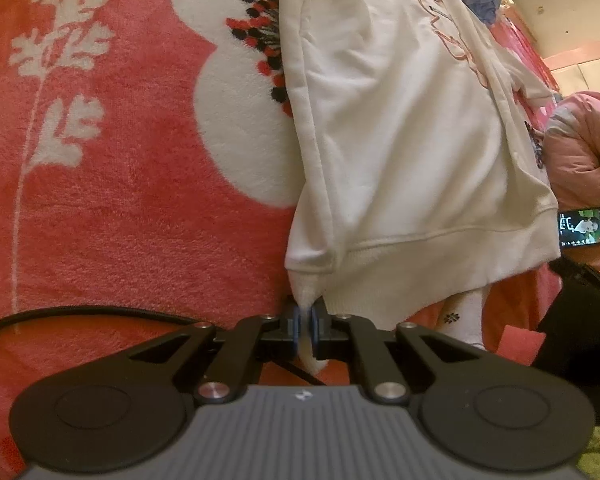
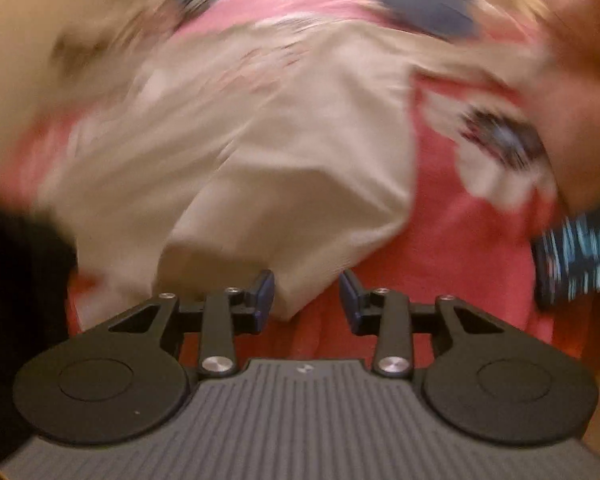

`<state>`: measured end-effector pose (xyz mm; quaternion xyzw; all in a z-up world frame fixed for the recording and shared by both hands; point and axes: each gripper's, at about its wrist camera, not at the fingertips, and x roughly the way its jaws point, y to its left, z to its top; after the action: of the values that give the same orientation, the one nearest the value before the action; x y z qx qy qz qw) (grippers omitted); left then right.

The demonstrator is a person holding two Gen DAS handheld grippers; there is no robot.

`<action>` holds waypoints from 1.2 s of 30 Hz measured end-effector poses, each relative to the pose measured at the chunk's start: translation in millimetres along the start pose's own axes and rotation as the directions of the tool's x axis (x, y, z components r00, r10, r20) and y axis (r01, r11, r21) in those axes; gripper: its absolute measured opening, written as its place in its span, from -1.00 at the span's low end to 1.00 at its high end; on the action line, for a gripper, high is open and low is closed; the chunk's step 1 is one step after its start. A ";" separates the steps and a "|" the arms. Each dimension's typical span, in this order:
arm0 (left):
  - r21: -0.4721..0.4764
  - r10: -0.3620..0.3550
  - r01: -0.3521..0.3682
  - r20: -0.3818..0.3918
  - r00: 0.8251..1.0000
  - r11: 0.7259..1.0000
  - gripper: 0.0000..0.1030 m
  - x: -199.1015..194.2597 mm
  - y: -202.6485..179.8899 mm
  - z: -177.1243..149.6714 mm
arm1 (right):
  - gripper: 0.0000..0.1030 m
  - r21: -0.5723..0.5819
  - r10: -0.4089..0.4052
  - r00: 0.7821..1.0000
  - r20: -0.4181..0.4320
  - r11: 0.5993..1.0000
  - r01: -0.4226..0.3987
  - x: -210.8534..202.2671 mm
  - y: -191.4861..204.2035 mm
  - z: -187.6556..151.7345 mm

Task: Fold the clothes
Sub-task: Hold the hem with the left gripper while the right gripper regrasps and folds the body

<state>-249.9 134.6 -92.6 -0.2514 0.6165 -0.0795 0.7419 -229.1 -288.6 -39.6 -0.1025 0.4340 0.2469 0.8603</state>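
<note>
1. Pinching a corner of the cream sweatshirt (image 1: pixel 400 128), my left gripper (image 1: pixel 309 320) has its jaws closed on the hem.
2. A black cable (image 1: pixel 80 314) crosses the pink blanket (image 1: pixel 120 200) beside it.
3. My right gripper (image 2: pixel 307 300) gapes wide; the view is blurred.
4. A lit phone (image 1: pixel 583 227) lies near the blanket's right edge.

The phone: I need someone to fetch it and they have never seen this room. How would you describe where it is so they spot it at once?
Find the coral-pink blanket with big white flowers, and the cream sweatshirt lying on it. Just past the sweatshirt's ribbed hem, beside the pink padded jacket, lies the phone. It is the only dark thing with a lit screen.
</note>
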 end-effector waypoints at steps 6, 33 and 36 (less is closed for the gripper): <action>0.007 0.002 -0.002 0.000 1.000 1.000 -0.87 0.0 0.9 -1.3 | -0.31 -0.309 -0.036 0.999 0.000 0.950 0.034 23.6 38.2 1.0; -0.032 -0.032 0.033 0.025 0.999 0.999 -0.87 -3.1 16.0 -10.6 | -1.00 0.122 -0.331 0.938 0.106 0.940 0.318 -9.0 -3.9 -9.5; -0.037 -0.038 0.039 0.024 0.999 0.999 -0.87 -5.1 19.7 -12.8 | -1.00 0.366 -0.368 0.928 0.061 0.873 0.322 -29.3 -32.5 -39.2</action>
<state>-267.0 150.2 -98.9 -0.2778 0.6043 -0.0794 0.7425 -254.3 -341.5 -41.1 -0.0079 0.3892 0.0140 0.9210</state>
